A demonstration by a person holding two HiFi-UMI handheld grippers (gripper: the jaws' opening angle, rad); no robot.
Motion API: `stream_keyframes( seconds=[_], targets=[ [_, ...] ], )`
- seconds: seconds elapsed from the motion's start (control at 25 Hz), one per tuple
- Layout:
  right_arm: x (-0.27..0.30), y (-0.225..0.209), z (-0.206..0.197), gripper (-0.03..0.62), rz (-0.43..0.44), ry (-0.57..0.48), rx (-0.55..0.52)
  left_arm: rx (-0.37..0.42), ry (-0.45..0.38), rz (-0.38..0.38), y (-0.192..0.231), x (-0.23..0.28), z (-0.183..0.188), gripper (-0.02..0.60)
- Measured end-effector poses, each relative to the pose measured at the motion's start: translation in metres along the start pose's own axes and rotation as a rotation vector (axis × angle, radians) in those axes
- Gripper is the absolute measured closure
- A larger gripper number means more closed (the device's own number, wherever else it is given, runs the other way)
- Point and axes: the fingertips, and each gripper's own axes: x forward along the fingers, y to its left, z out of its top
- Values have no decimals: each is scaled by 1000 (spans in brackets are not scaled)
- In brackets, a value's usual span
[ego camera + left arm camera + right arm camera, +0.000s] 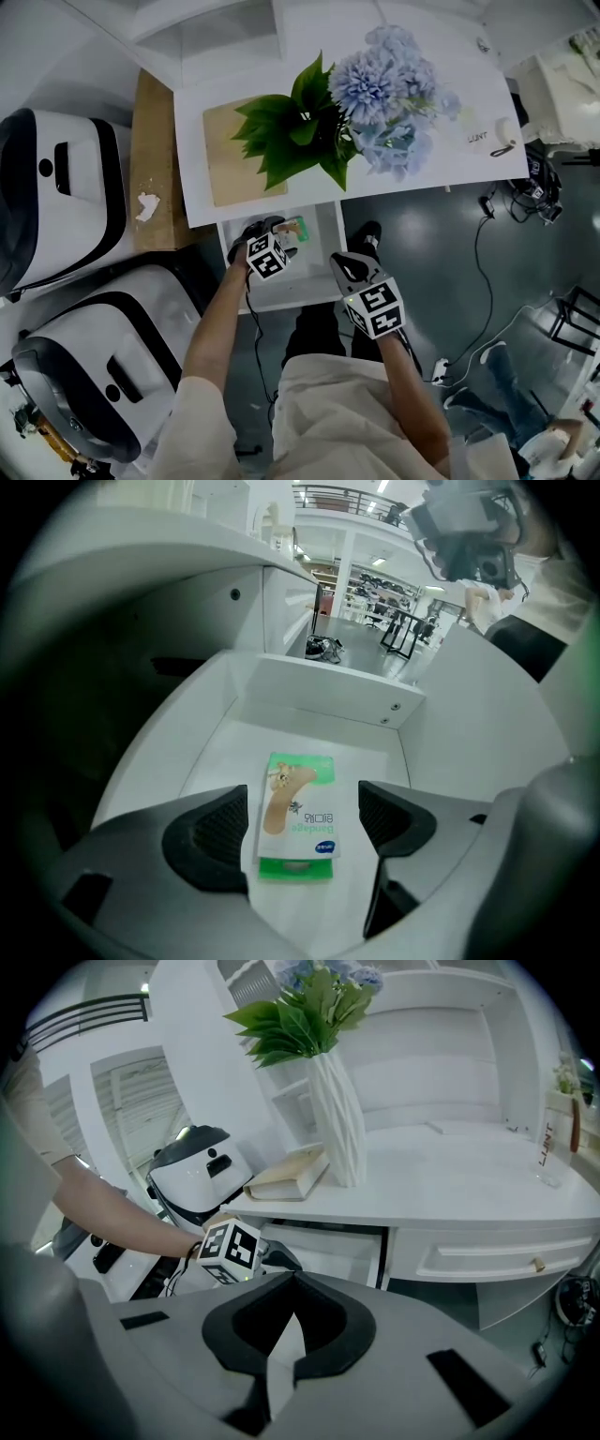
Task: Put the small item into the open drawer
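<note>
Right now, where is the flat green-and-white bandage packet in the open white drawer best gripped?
Probably across its long edges, from above: the green-and-white bandage packet lies flat on the white drawer floor, framed lengthwise between the left gripper's open jaws.

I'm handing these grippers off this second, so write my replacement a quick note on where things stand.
Left gripper: open, with a jaw on either side of the bandage packet, not gripping it.
Right gripper: shut, empty, held back from the drawer.
Packet: lying flat on the floor of the open drawer.
Done: the item is in.
Left: probably just lift the left gripper clear.
</note>
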Motion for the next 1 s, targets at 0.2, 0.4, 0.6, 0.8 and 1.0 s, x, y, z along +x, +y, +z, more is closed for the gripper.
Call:
stream_keyframes(
  seconds=[0.2, 0.4, 0.6, 0.8, 1.0],
  targets=[
    [0, 12, 5, 574, 36, -9, -9, -142, -75, 85, 4, -49, 13, 209],
    [-4, 14, 8, 574, 53, 9, -45, -217, -143, 162, -3, -101, 28, 209],
    [-12, 20, 14, 574, 81, 8, -64, -386, -211, 231, -19, -148, 35, 209],
    [-15, 24, 22, 574, 114, 5, -97, -583, -319, 338, -32, -189, 44, 209],
    [-10, 31, 23, 574, 133, 15, -117, -706, -383, 444, -45, -216, 52, 209]
  ],
)
